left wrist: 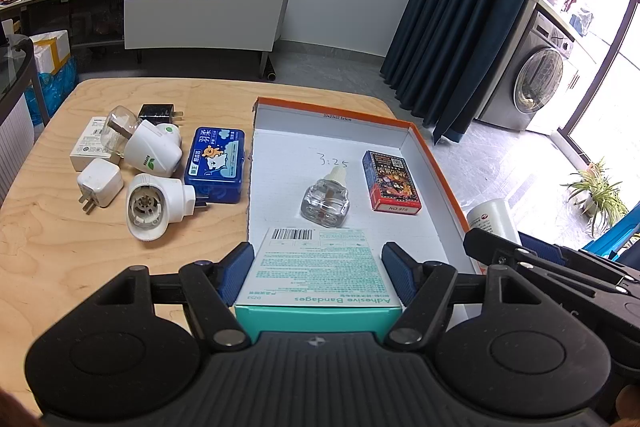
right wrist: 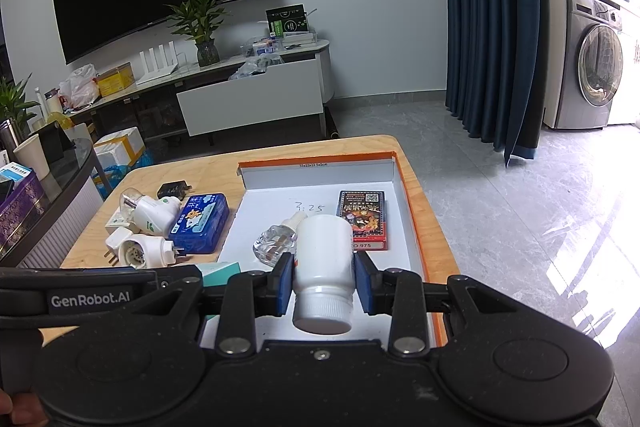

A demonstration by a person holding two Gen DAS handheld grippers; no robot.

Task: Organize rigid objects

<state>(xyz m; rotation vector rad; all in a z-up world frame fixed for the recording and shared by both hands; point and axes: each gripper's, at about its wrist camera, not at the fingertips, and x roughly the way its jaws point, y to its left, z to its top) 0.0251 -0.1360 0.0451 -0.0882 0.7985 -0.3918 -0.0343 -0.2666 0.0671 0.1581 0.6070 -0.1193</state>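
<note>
Chargers and plugs: beyond the left tool and off to its left, a loose cluster on the desk (left wrist: pixel 120 259) — white flat adapter box (left wrist: pixel 86 147), black charger (left wrist: pixel 158 113), white cube charger (left wrist: pixel 100 183), two white plug-in diffusers (left wrist: pixel 154 149) (left wrist: pixel 154 205), one with a clear bottle on its end.
Blue tin: blue case (left wrist: pixel 216 165) with a cartoon print, lying flat just right of the cluster, just beside the tray's left wall.
Left tool: left tool (left wrist: pixel 318 269) held level and low over the near end of the tray, fingers pointing away from the person; blue pads (left wrist: pixel 236 273) clenched on both long sides of the bandage box.
Bandage box: teal-and-white bandage box (left wrist: pixel 316 267), lettered "Adhesive Bandages", barcode face up, gripped flat between the pads.
Tray: white cardboard tray (left wrist: pixel 424 147) with orange rim, ahead of both tools, "3:25" handwritten on its floor.
Refill bottle: clear glass refill bottle (left wrist: pixel 326 201) lying on its side in the tray, just ahead of the left tool.
Card box: red-and-black card box (left wrist: pixel 392 183) lying flat in the tray, right of the refill bottle, apart from it.
Right tool: right tool (right wrist: pixel 322 285) level over the tray's near right part, beside the left tool; pads (right wrist: pixel 366 285) closed on the bottle.
White bottle: white plastic bottle (right wrist: pixel 324 267) with a ribbed cap, held sideways, cap toward the camera.
</note>
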